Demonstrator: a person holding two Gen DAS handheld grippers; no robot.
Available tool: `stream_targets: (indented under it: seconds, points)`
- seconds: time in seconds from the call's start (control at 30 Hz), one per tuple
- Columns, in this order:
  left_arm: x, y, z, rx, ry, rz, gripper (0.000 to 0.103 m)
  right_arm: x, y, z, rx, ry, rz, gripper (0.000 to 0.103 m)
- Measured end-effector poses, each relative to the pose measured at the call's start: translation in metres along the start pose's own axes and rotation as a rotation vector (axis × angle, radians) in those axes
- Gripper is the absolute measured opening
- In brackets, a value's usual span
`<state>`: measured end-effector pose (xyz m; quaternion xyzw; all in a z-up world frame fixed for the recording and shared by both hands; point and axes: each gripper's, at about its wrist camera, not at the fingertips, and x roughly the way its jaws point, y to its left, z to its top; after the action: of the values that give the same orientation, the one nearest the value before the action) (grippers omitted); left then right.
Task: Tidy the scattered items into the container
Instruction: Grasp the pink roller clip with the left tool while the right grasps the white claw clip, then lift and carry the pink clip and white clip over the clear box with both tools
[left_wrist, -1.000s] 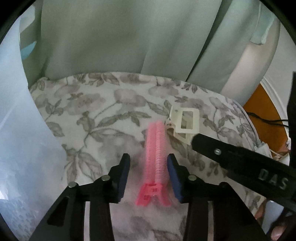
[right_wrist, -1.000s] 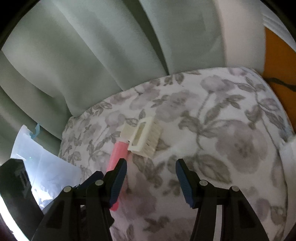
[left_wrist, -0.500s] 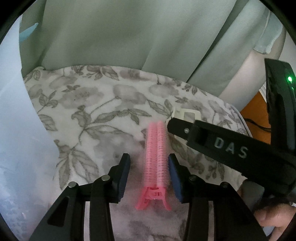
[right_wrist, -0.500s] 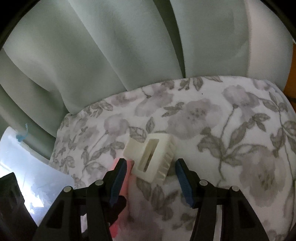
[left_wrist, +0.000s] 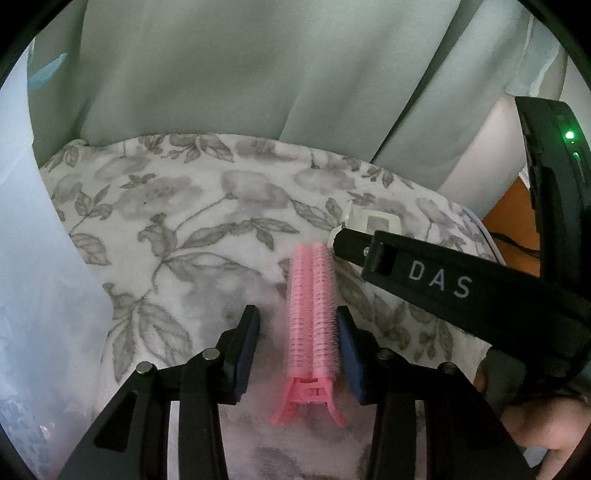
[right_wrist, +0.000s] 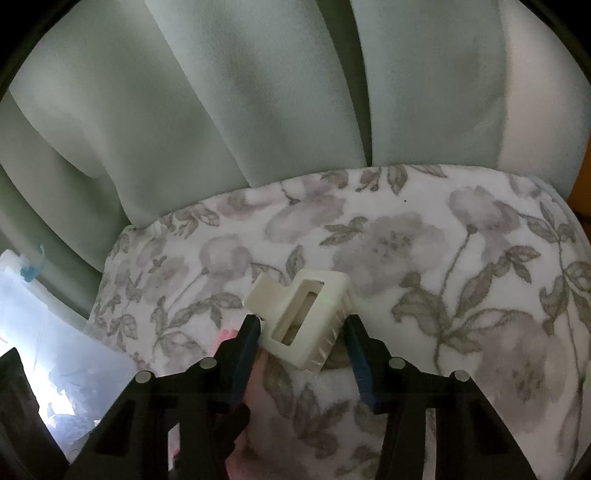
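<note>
The letters "DAS" are read in white on the right gripper (right_wrist: 301, 332), seen side-on from the left wrist view. The pink hair clip (left_wrist: 312, 325) lies on the floral-covered bed (left_wrist: 184, 229), its long axis running away from the camera, hinge end nearest. It is straddled by the left gripper (left_wrist: 297, 350), jaws spread, right pad just beside it. The cream claw clip (right_wrist: 306, 321) is bracketed by the right gripper's parted jaws, near the bed's far edge. The translucent container (right_wrist: 48, 332) stands at the bed's left edge.
</note>
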<state>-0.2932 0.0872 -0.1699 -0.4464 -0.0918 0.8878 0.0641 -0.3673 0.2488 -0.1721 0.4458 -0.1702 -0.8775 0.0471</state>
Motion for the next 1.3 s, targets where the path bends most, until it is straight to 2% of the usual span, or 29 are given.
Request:
stream_targets:
  seconds: [0.2, 0.73, 0.97, 1.3]
  points:
    - [0.002, -0.005, 0.000, 0.012, 0.002, -0.009, 0.028, -0.008, -0.004, -0.006, 0.019, -0.004, 0.012, 0.049]
    - [-0.023, -0.004, -0.014, -0.023, 0.053, -0.040, 0.028, -0.059, -0.015, -0.031, 0.082, 0.003, 0.004, 0.049]
    - [-0.057, -0.018, -0.015, -0.004, 0.025, -0.069, 0.028, -0.093, -0.005, -0.044, 0.092, -0.015, 0.000, 0.049]
    - [-0.132, -0.027, -0.018, 0.020, -0.059, -0.104, 0.028, -0.160, 0.022, -0.056, 0.073, -0.084, 0.011, 0.049]
